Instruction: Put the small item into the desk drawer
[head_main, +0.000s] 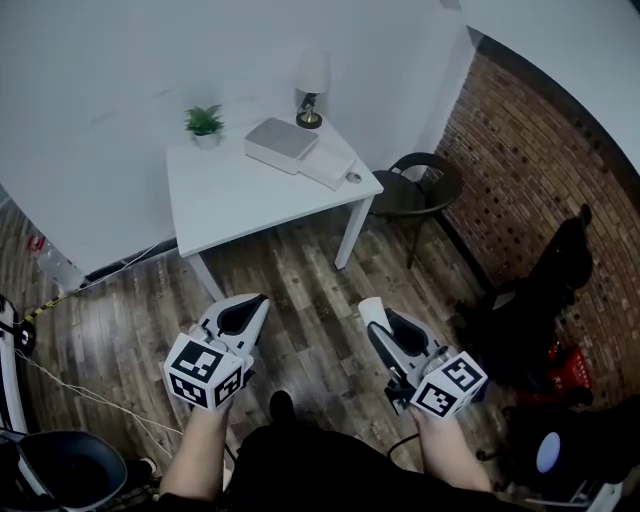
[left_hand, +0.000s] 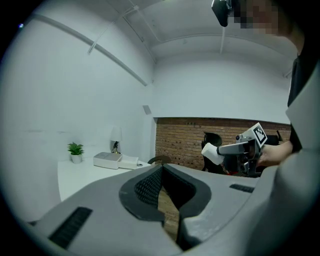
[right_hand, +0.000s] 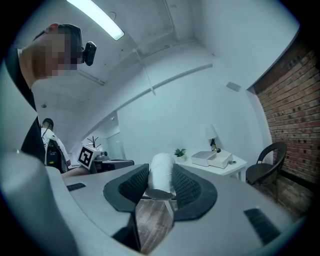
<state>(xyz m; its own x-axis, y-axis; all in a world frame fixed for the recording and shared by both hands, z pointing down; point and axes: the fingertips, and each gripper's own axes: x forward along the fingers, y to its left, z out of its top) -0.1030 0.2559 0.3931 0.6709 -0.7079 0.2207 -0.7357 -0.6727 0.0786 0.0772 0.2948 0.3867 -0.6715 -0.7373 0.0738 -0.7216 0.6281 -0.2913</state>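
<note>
Small round thing (head_main: 353, 178) at worktop (head_main: 230, 205) corner: too small to ID. Drawer unit (head_main: 283, 143): can't tell how far it's pulled out. White roll (right_hand: 161, 161) in right hand-held gripper (right_hand: 161, 174): lower end hidden between jaws. Forearms (head_main: 200, 455) cut off at head view's bottom edge.

a small potted plant (head_main: 204, 124) and a table lamp (head_main: 311, 90) stand well apart, both close to the white wall (head_main: 100, 80). a dark round-backed chair (head_main: 420, 187) sits on the wood-plank floor (head_main: 300, 280) just beside the brick wall (head_main: 520, 140). a thin pale cable (head_main: 80, 392) trails across the floor near a black bin (head_main: 60, 470).
</note>
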